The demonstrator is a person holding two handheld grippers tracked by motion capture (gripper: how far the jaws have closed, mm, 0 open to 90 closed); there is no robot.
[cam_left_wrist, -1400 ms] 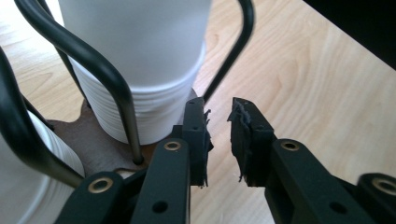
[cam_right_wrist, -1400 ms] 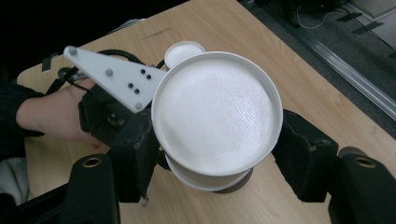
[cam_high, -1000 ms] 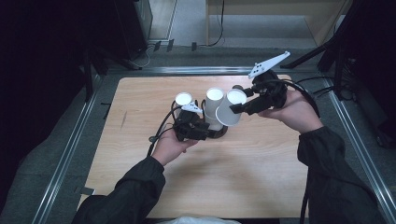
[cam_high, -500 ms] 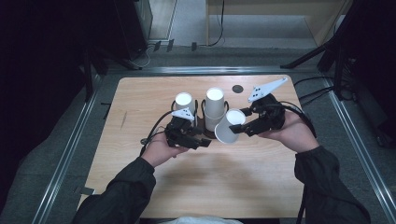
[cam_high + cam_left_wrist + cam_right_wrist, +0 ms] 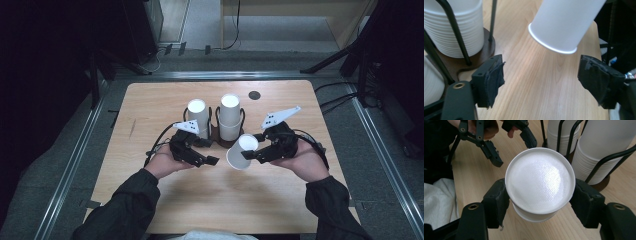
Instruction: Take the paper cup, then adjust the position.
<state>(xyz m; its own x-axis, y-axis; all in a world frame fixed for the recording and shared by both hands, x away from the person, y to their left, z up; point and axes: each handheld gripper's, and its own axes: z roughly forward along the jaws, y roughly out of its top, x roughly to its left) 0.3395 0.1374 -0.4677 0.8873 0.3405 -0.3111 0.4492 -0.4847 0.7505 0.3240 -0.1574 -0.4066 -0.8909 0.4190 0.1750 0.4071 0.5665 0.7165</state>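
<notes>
My right gripper [image 5: 254,149] [image 5: 540,203] is shut on a white paper cup [image 5: 240,155] [image 5: 540,181], both pads pressing its sides near the base. The cup hangs tilted over the wooden table [image 5: 225,200], its mouth toward my left gripper [image 5: 208,151] [image 5: 541,77]. That gripper stands open just left of the cup; its jaws have just been opening and nothing lies between them. In the left gripper view the cup's rim [image 5: 554,47] hangs beyond the jaws. The right gripper view shows the left gripper [image 5: 509,141] behind the cup.
Two stacks of white cups [image 5: 197,116] [image 5: 230,116] stand upside down in black wire holders on a brown base [image 5: 474,62] behind both grippers. A small dark disc [image 5: 254,95] lies farther back. Metal rails edge the table on both sides.
The right gripper has come down and toward the person with the cup. The left gripper has drawn back from the stacks and its jaws have spread apart.
</notes>
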